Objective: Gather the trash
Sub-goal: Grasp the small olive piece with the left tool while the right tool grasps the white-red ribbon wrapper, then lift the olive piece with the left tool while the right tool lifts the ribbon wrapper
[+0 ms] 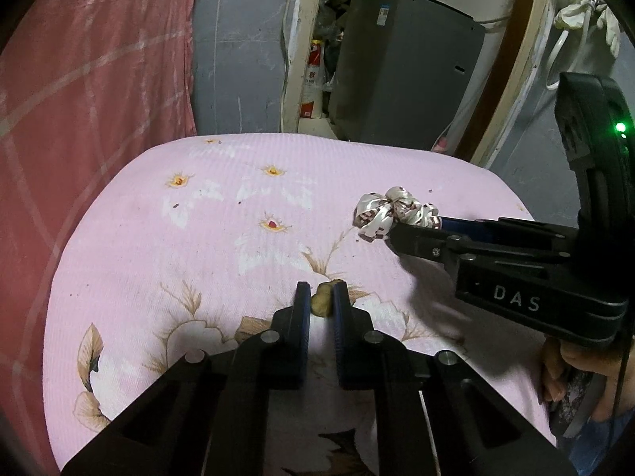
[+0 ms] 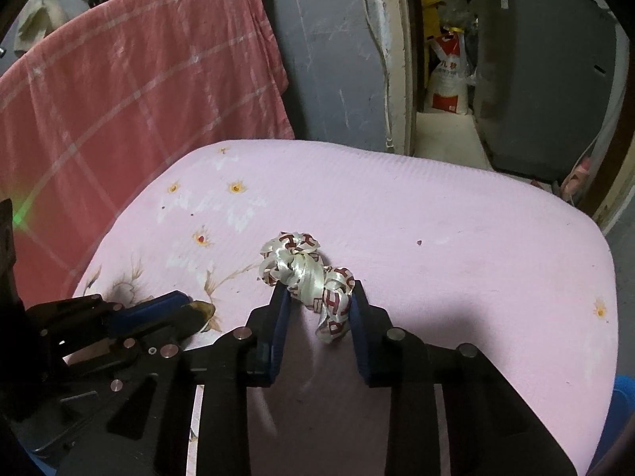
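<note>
A small yellowish-brown scrap lies on the pink flowered cover, and my left gripper is shut on it, blue pads touching both sides. A crumpled white ribbon with red print rests farther right on the same cover. My right gripper is shut on the ribbon's near end, with most of the ribbon sticking out past the fingertips. In the left wrist view the ribbon shows at the right gripper's tips. The left gripper appears low left in the right wrist view.
A pink checked cloth hangs behind the cover on the left. Beyond the far edge stand a grey wall, a door frame, a grey appliance and a white sack. A hand holds the right gripper.
</note>
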Demonstrator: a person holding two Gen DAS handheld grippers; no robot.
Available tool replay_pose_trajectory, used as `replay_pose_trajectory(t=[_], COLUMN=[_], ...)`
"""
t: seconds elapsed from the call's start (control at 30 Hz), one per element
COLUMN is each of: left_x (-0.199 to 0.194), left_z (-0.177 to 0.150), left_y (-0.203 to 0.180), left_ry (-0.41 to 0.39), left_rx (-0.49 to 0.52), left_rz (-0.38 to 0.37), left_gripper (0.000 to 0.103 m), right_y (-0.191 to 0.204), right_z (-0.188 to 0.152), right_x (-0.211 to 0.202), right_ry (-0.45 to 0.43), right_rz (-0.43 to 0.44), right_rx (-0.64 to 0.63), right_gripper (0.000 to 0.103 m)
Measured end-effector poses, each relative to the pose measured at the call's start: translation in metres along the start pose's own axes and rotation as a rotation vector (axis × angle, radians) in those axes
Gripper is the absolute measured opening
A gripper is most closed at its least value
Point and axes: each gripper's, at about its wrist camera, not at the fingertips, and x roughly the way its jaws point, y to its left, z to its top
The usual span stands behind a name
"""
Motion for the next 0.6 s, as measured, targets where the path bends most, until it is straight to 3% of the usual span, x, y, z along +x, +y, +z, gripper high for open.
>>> replay_pose_trajectory(t=[0.6], left_x=[-0.016], left_z=[-0.006], left_y=[0.000], left_ry=[-0.064], left_rx=[-0.037], left_rz=[-0.049], left_gripper=[0.007], right_y=[-0.004], right_z=[-0.003], right_x=[-0.025], right_ry=[-0.141], right_rz=[-0.071], right_rx=[0.047], right_gripper=[0.026])
